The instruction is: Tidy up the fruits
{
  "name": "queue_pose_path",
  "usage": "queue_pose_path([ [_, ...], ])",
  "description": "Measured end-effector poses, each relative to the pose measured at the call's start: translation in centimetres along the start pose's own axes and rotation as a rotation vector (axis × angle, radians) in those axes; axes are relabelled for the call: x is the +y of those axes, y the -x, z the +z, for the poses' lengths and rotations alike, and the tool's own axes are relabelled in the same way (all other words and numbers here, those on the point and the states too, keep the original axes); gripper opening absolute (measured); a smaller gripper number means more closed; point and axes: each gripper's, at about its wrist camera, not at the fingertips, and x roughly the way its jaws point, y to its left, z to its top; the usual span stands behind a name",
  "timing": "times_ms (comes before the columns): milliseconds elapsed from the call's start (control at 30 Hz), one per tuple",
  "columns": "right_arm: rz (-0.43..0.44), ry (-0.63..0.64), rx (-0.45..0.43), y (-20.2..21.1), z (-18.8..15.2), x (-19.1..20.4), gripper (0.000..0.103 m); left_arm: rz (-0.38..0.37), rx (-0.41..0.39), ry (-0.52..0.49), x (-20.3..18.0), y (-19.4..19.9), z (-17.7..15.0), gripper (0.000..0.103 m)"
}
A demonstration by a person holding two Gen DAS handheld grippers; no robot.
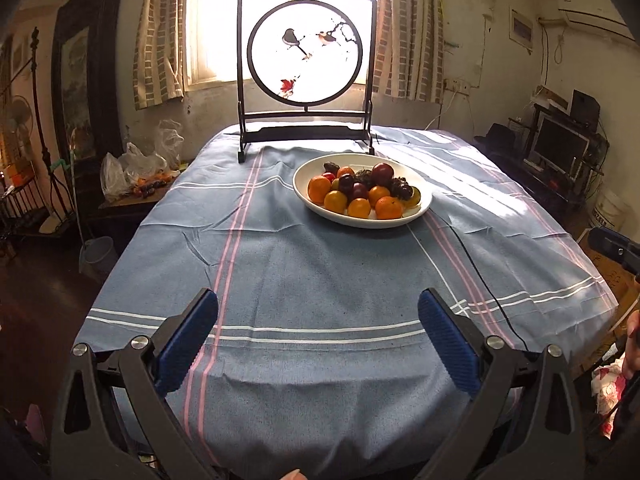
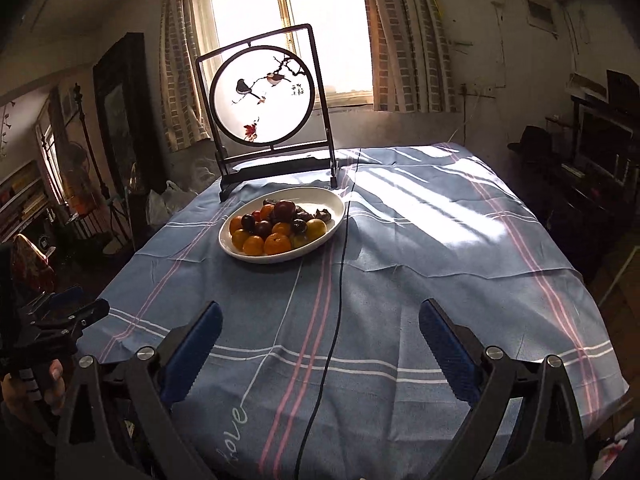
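Both left tongs and right tongs hang wide open, holding nothing, low over the surface's near edge, fruits all heaped in white plate well ahead, fits sorted or unsorted.

A lived-in home room — curtained window at top centre, clothed table, computer monitor at right, bookshelves at left.

window blown out w/ backlight glare, room dim, sun stripes on tablecloth, fisheye-warped edges.
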Motion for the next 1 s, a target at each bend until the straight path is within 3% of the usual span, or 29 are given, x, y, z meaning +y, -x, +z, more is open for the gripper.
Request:
queue_pose_path([
  [333, -0.037, -0.011, -0.054, 3.8, -0.8, -1.1, 0.099, 0.007, -0.057, -0.024, -1.6, 4.4, -0.2, 0.098],
  [633, -0.033, 0.004, -0.067, 4.9, -0.9, -0.8, 0.099, 0.065, -0.064, 0.032, -0.8, 5.2, -0.1, 0.098],
  [1000, -0.028, 0.02, -0.075, 5.5, -1.2, 0.0, 0.099, 0.08, -0.067, 0.038, -0.4, 5.5, -0.1, 0.098],
])
